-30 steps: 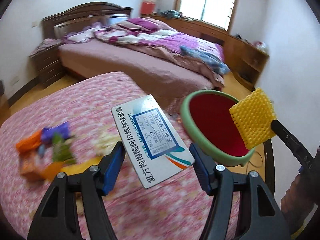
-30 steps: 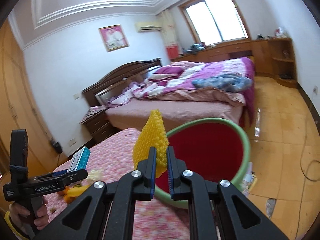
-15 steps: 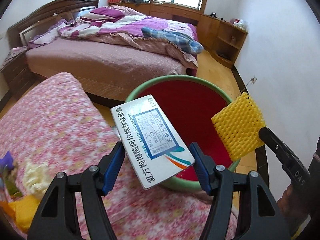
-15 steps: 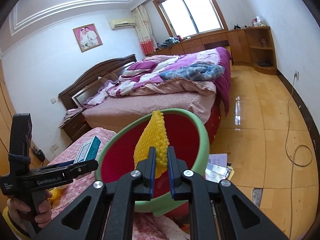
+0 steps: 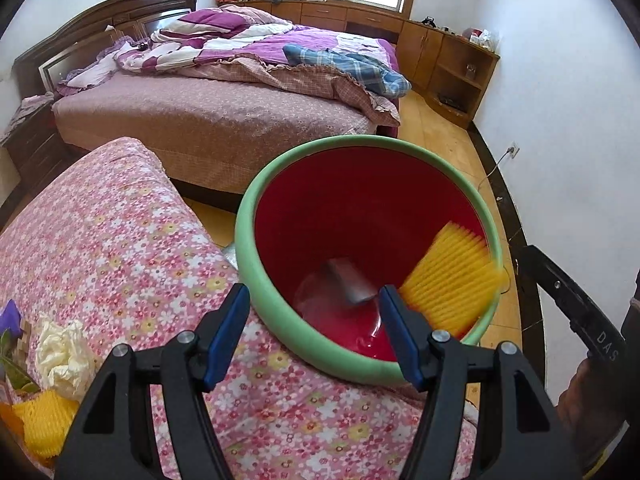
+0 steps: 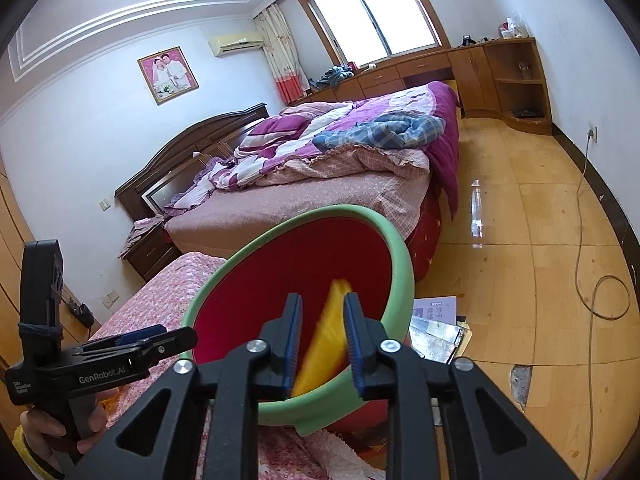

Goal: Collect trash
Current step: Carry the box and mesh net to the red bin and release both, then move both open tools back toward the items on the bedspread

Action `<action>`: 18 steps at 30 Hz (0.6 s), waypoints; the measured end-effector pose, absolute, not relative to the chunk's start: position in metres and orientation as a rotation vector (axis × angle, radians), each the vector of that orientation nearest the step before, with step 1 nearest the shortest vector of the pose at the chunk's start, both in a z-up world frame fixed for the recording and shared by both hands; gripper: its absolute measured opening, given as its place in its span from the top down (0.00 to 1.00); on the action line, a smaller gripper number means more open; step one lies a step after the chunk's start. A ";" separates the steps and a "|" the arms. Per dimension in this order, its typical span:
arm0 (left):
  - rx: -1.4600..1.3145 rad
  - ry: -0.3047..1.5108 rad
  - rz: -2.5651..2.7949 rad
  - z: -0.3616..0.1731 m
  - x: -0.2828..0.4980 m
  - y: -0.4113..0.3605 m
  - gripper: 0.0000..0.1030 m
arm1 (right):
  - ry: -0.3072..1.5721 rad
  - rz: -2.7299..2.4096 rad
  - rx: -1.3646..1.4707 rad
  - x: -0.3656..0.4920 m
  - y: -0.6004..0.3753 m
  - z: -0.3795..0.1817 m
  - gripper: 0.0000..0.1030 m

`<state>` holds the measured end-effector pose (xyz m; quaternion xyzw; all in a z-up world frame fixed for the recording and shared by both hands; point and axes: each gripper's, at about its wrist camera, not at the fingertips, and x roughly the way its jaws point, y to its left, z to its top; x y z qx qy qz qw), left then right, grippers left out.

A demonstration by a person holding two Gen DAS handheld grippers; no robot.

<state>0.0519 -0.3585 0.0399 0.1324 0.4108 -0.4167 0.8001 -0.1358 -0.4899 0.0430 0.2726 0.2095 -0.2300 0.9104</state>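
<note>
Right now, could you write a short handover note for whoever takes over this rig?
Left gripper: open, nothing between its fingers, over the bin.
Right gripper: open; yellow foam net blurred, dropping into the bin.
Done: a blurred grey box lies inside the bin.
Left: crumpled tissue, another yellow foam piece and other scraps on the floral cover.

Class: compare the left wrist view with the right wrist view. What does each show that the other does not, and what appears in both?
Only the left wrist view shows the blurred box down inside the bin, the crumpled white paper and another yellow foam piece on the floral cloth. Only the right wrist view shows the wall portrait, the air conditioner and papers on the floor. Both show the green-rimmed red bin, the blurred yellow foam net in it, and the bed. The left claw and right claw are open.
</note>
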 end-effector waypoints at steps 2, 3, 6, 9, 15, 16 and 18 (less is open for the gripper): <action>0.273 0.882 -0.891 0.041 0.050 -0.353 0.35 | 0.429 -0.472 0.562 -0.136 -0.488 0.044 0.69; 0.266 0.885 -0.891 0.042 0.050 -0.350 0.35 | 0.427 -0.471 0.564 -0.137 -0.486 0.045 0.68; 0.242 0.891 -0.884 0.045 0.049 -0.340 0.35 | 0.423 -0.470 0.564 -0.138 -0.483 0.048 0.60; 0.223 0.896 -0.873 0.048 0.047 -0.328 0.35 | 0.420 -0.471 0.563 -0.138 -0.479 0.051 0.51; 0.181 0.900 -0.830 0.054 0.044 -0.297 0.35 | 0.418 -0.453 0.556 -0.135 -0.465 0.058 0.38; 0.172 0.904 -0.821 0.055 0.044 -0.292 0.35 | 0.420 -0.447 0.557 -0.134 -0.464 0.059 0.36; 0.153 0.906 -0.805 0.058 0.045 -0.279 0.35 | 0.427 -0.433 0.559 -0.131 -0.460 0.060 0.34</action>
